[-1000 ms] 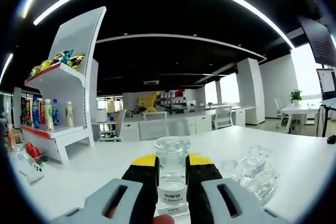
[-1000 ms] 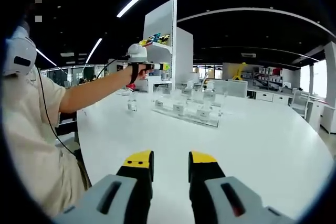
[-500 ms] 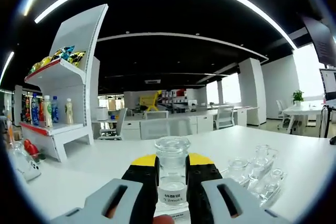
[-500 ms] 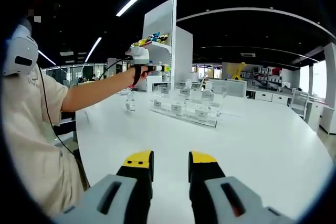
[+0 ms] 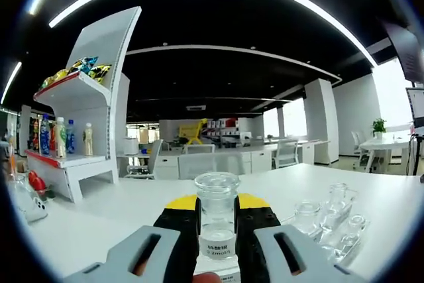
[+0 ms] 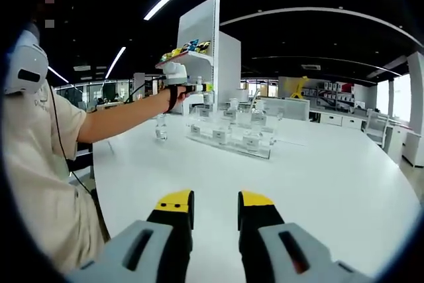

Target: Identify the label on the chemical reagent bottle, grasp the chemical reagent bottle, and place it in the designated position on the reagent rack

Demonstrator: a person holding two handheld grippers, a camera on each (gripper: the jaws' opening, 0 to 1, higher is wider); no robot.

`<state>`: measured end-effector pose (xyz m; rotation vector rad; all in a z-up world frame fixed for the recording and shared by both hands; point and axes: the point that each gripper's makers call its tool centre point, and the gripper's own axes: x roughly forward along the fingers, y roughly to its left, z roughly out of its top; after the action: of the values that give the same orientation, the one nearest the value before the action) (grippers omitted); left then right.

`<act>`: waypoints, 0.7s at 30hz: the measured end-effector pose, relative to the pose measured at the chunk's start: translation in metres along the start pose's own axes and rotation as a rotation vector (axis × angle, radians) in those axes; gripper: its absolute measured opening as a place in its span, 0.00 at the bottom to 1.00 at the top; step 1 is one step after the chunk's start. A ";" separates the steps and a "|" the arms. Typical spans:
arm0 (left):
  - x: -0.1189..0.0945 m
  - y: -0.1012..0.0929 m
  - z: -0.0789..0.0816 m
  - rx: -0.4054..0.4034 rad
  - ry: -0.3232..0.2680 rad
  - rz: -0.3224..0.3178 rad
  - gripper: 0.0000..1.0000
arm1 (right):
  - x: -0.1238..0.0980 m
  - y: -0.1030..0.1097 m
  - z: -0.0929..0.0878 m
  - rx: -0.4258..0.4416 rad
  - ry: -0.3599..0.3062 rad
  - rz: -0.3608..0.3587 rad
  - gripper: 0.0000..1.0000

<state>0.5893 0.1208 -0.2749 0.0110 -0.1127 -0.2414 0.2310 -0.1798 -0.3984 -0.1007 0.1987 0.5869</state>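
The reagent bottle [image 5: 216, 220] sits clamped between the jaws of my left gripper [image 5: 216, 226], held upright above the white table [image 5: 99, 220]. It is clear glass with a wide round mouth, and a white label with small print faces me low on its body; I can make out a line of characters and a concentration figure under it, but not sharply enough to read it in full. Both yellow-tipped jaws press on the bottle's sides.

Just to the right of the held bottle, further along the table, the clear reagent rack [image 5: 331, 223] lies with several glass bottles standing in it. From my right gripper view the same rack [image 6: 228, 138] shows as a stepped acrylic stand with white tags along its front, and one more small bottle [image 6: 161, 127] stands alone on the table to its left. My left arm [image 6: 126, 117] stretches out over that table, with the left gripper at its end close to the rack.

My right gripper [image 6: 215, 213] hovers low over bare tabletop near me, its jaws parted with nothing between them.

Beyond the table, at the left in my left gripper view, a white display shelf [image 5: 86, 124] carries drink bottles on its lower tier and snack bags on the upper one. Office desks and chairs [image 5: 225, 160] fill the background under long curved ceiling lights.
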 end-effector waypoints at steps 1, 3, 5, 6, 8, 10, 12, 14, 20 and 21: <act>0.000 -0.001 0.000 -0.002 -0.005 -0.001 0.20 | 0.000 0.000 0.000 0.000 0.001 0.000 0.26; -0.001 -0.003 0.001 -0.007 -0.015 -0.003 0.20 | 0.002 0.000 0.001 0.000 0.003 0.003 0.26; -0.001 -0.004 0.000 -0.005 -0.018 -0.003 0.20 | 0.003 0.001 0.001 0.001 0.003 0.005 0.26; -0.001 -0.005 -0.001 -0.005 -0.017 -0.006 0.20 | 0.004 0.001 0.001 0.000 0.005 0.006 0.26; -0.002 -0.006 -0.002 -0.009 -0.017 -0.005 0.20 | 0.005 0.001 0.001 -0.001 0.008 0.006 0.26; 0.000 -0.005 -0.006 -0.012 -0.013 -0.004 0.20 | 0.006 0.001 0.001 0.000 0.011 0.005 0.26; 0.000 -0.006 -0.010 -0.013 -0.009 -0.005 0.20 | 0.006 0.001 0.001 0.000 0.014 0.005 0.26; 0.000 -0.007 -0.011 -0.004 -0.010 -0.005 0.20 | 0.007 0.002 0.001 0.000 0.014 0.006 0.26; 0.000 -0.007 -0.015 0.007 -0.007 -0.001 0.20 | 0.010 0.003 0.000 0.002 0.022 0.008 0.26; -0.001 -0.007 -0.017 0.009 -0.005 -0.001 0.20 | 0.011 0.004 -0.001 0.002 0.023 0.010 0.26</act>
<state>0.5886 0.1145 -0.2916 0.0192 -0.1187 -0.2417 0.2375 -0.1708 -0.4015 -0.1051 0.2225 0.5955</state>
